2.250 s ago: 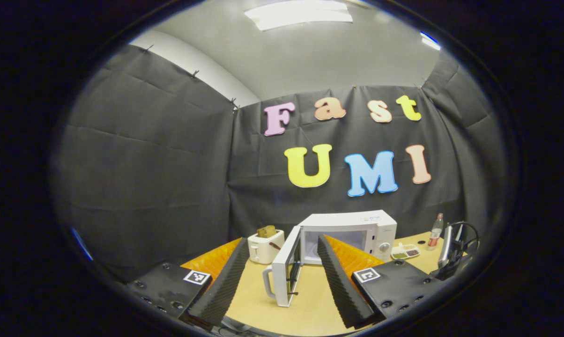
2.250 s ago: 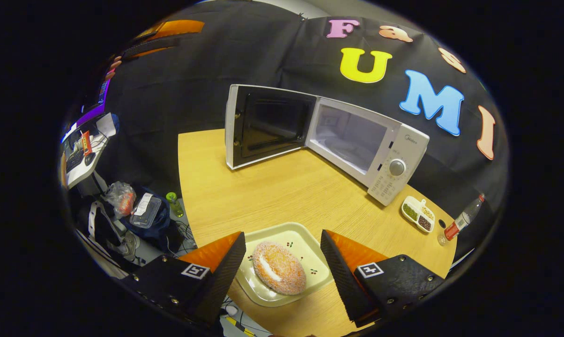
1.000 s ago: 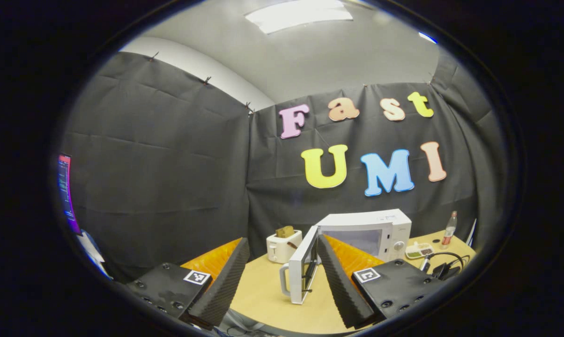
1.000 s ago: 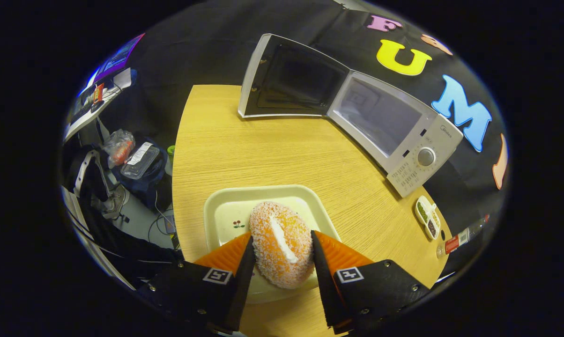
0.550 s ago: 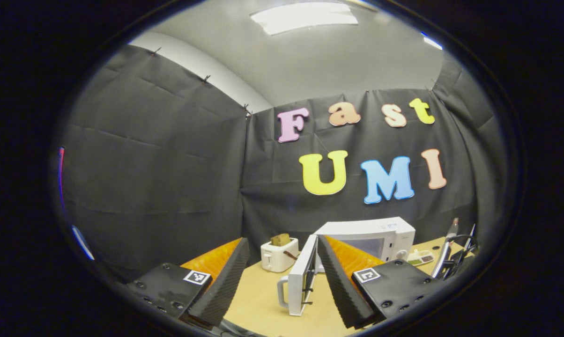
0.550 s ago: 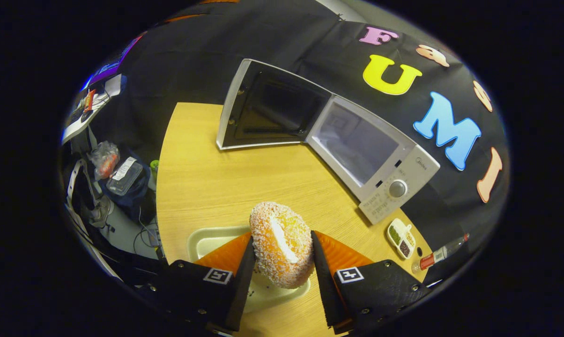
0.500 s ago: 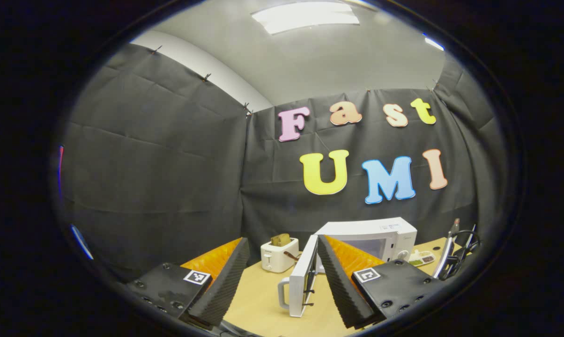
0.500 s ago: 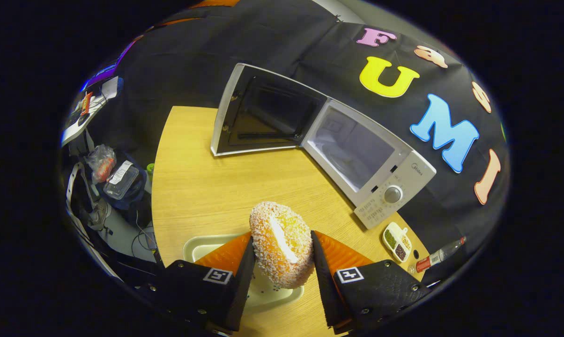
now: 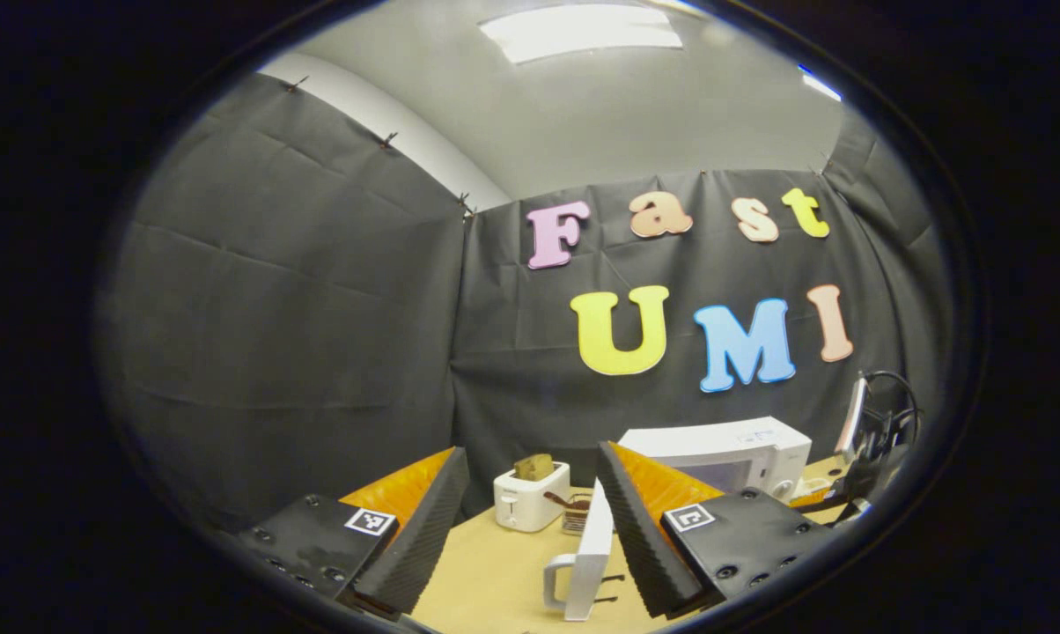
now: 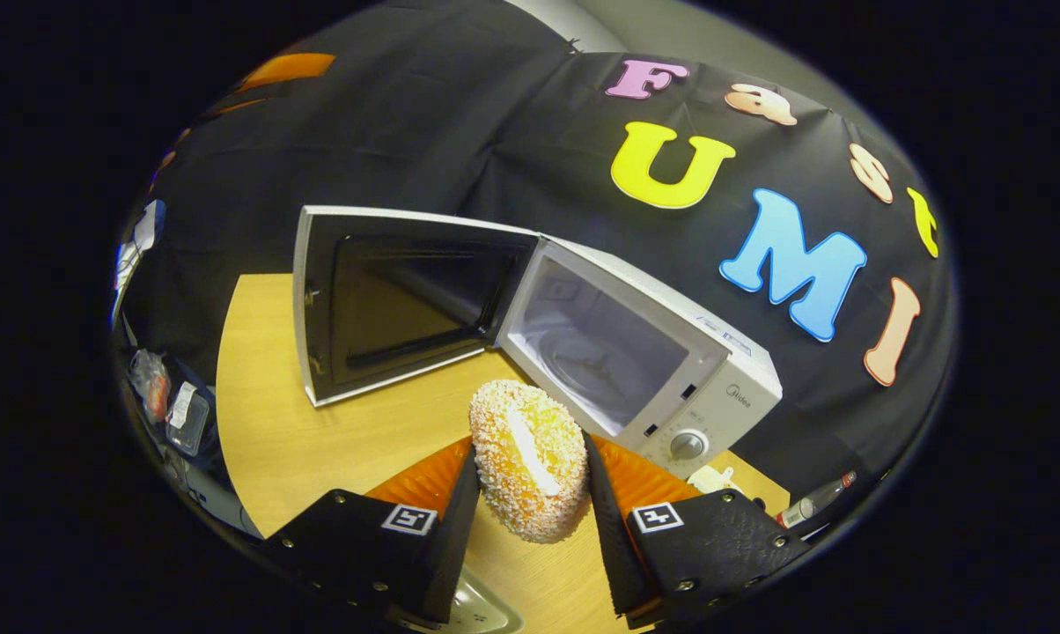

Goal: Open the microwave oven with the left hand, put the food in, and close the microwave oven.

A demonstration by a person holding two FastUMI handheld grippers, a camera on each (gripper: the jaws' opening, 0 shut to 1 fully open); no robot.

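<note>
The right gripper point(image 10: 530, 493) is raised above the table point(image 10: 336, 440), both fingers clamped on the sugared bun point(image 10: 530, 471), just in front of the microwave point(image 10: 636, 352), whose door point(image 10: 380, 299) stands open at left. The left gripper point(image 9: 530, 519) hovers level with its fingers spread wide, holding nothing, with the door's edge between them, near the toaster point(image 9: 530, 497).

Cloth-walled recording booth point(image 9: 301, 291) with kitchen props: microwave point(image 10: 618, 352), toaster point(image 9: 530, 496).

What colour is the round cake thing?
The cake is orange with white sugary sprinkles and a white stripe. It shows best in the right gripper view.
</note>
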